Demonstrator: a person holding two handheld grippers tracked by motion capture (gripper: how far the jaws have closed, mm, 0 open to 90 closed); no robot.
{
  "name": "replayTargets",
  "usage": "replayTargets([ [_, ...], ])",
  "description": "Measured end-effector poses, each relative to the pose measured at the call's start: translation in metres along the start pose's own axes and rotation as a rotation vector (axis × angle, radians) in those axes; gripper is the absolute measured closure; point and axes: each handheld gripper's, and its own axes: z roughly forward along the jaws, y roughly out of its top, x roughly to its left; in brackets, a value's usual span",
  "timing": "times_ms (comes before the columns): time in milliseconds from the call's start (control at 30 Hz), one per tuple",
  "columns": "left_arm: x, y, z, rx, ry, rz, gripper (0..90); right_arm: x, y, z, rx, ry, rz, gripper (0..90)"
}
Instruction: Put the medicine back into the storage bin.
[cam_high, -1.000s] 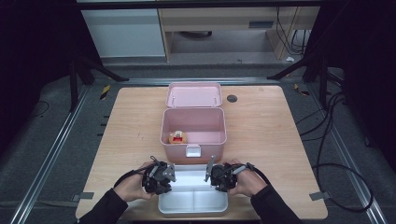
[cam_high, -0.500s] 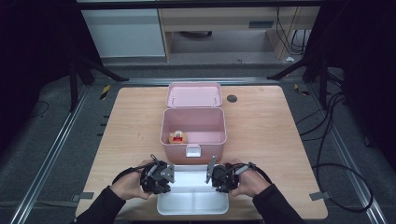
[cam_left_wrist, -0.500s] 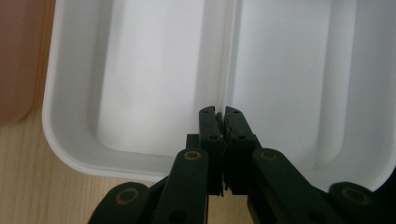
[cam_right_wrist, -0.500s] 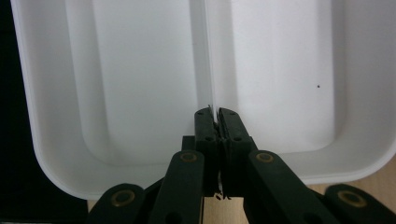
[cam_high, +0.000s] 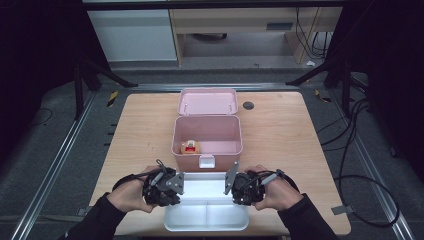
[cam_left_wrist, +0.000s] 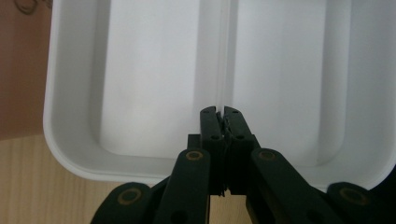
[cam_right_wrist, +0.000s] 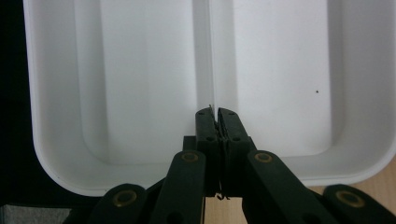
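1. High view: your left tongs (cam_high: 176, 183) and right tongs (cam_high: 231, 178) clamp the two short ends of the white tray (cam_high: 206, 220), one on each. The tray sits at the near edge of the worktop (cam_high: 280, 135), just in front of the open pink box (cam_high: 207, 136). The pink lid (cam_high: 208, 101) lies behind the box, and a small orange item (cam_high: 190, 147) sits inside the box at its left.
2. Left gripper view: the left tongs (cam_left_wrist: 220, 112) are pinched fully together on the tray's centre divider (cam_left_wrist: 223, 56), at the rim. There are two empty compartments, one on either side. The worktop shows beyond the tray's corner.
3. Right gripper view: the right tongs (cam_right_wrist: 215, 112) are likewise closed tight on the same divider (cam_right_wrist: 209, 51), from the opposite end. The tray looks clean and empty.
4. Step, as I judge it: a two-handed lift of the tray, probably to seat it in the pink box as an insert.
5. The next move calls for keeping both ends level, carrying the tray forward over the box mouth and lowering it squarely. Don't let go until the rim sits on the box walls. Watch the thin pinch: a tilt could slip it.
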Motion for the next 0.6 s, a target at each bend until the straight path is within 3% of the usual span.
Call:
replayTargets([
  [267, 0.012, 0.02, -0.039, 0.006, 0.064, 0.027, 88.4, -0.01, 0.008, -0.042, -0.021, -0.058, -0.013, 88.6],
  [600, 0.048, 0.03, -0.063, -0.006, 0.094, 0.021, 88.0, -0.042, 0.015, -0.072, -0.041, -0.109, -0.006, 88.1],
])
